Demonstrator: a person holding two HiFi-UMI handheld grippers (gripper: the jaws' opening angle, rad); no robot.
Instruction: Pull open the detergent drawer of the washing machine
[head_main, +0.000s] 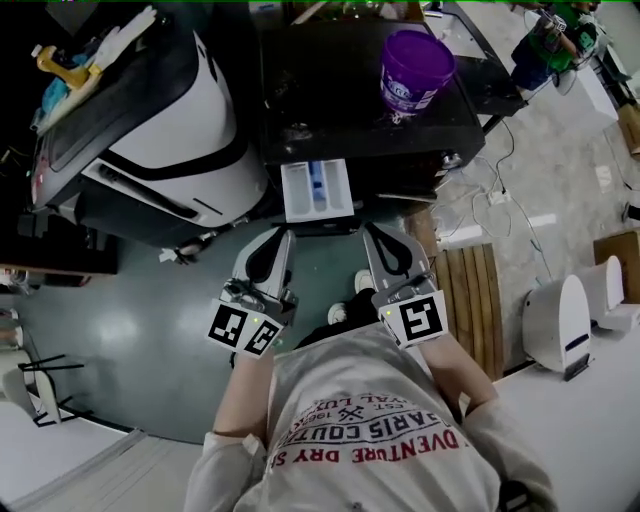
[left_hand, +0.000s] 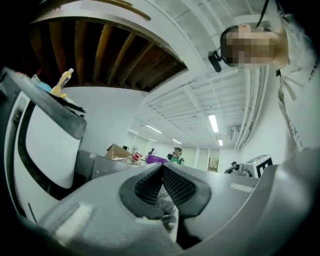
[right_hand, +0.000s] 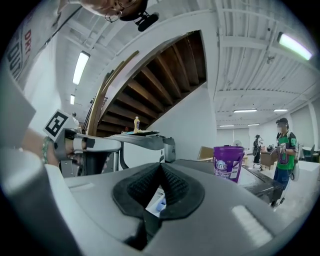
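At the left we see one white appliance (head_main: 175, 130) with black trim and some clutter on its top. Just right of it comes the left gripper (left_hand: 162, 167). Its jaws are pressed together, the ribbed pads meeting at the tips, and we find nothing between them and nothing touching them.

Between the two grippers and a little farther off is the one detergent drawer (head_main: 318, 190). It stands pulled out from the near face of the washing machine (head_main: 330, 90), whose top is dark. The drawer is a white tray open to the top, split into compartments, with a blue piece in the middle.

The right gripper (right_hand: 161, 166) also has its jaws closed tip to tip and holds nothing. Through the small gap below its pads we glimpse the white and blue of the drawer, which the jaws do not touch.

We count two grippers, each with one marker cube. One purple bucket (head_main: 416, 68) stands upright on the far right of the machine's top.
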